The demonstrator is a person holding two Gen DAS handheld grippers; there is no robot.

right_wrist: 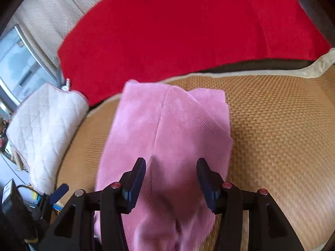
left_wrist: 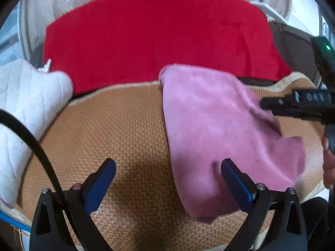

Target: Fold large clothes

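Lying partly folded on a woven straw mat [right_wrist: 272, 125], a pink ribbed-fleece garment [right_wrist: 167, 129] is running off frame, motion-blurred. Right claw [right_wrist: 170, 165] is standing half-open above it, gripping nothing; left claw [left_wrist: 168, 165] is gaping wide, empty. Red plush blanket [left_wrist: 159, 33] and white quilted pad [left_wrist: 25, 108] are bordering the mat.

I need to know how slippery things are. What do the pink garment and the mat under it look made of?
Pink garment: soft, matte fabric with fine ribs, probably corduroy or plush. Mat: tan woven straw or rattan by its herringbone weave, with a beige cloth border.

Pink ribbed garment [right_wrist: 167, 129], red blanket [left_wrist: 159, 33], tan woven mat [left_wrist: 125, 125] (herringbone), white quilted pad [left_wrist: 27, 104]
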